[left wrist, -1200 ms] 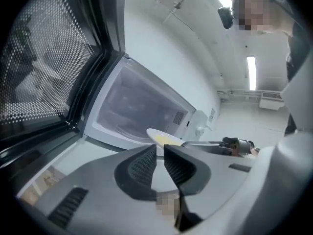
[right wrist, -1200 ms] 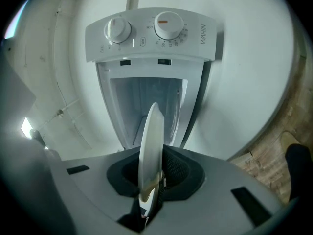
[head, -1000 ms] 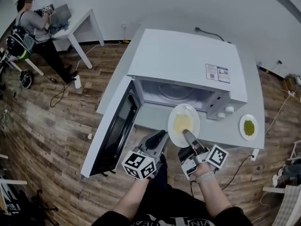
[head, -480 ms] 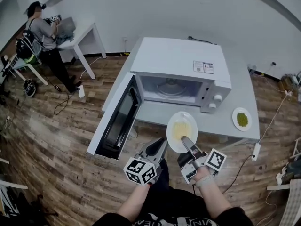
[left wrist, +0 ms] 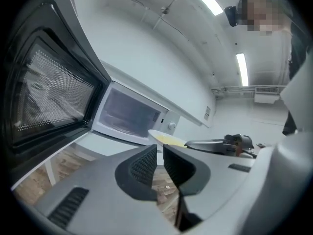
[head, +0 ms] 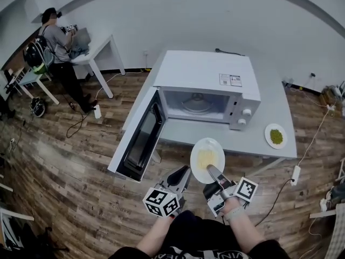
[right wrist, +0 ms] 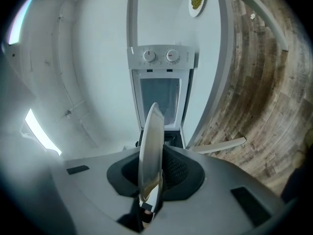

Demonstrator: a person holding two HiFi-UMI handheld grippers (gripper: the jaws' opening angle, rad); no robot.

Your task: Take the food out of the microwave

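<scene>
A white plate of yellow food (head: 207,157) hangs in the air in front of the table edge, outside the white microwave (head: 207,82). My right gripper (head: 212,172) is shut on the plate's near rim; in the right gripper view the plate (right wrist: 150,136) stands edge-on between the pads. My left gripper (head: 183,173) floats beside it on the left, jaws nearly together with only a thin slit and nothing between them (left wrist: 160,153). The microwave's door (head: 143,136) stands wide open to the left, and its chamber shows only the glass turntable.
A second white plate with green food (head: 276,136) lies on the grey table (head: 275,150), right of the microwave. The open door (left wrist: 49,97) juts past the table's front-left. At the far left a person stands by a small white table (head: 102,50). The floor is wood.
Both grippers and the plate have drawn back from the microwave mouth, past the table's front edge. The right gripper still holds the plate; the microwave looks farther away.
</scene>
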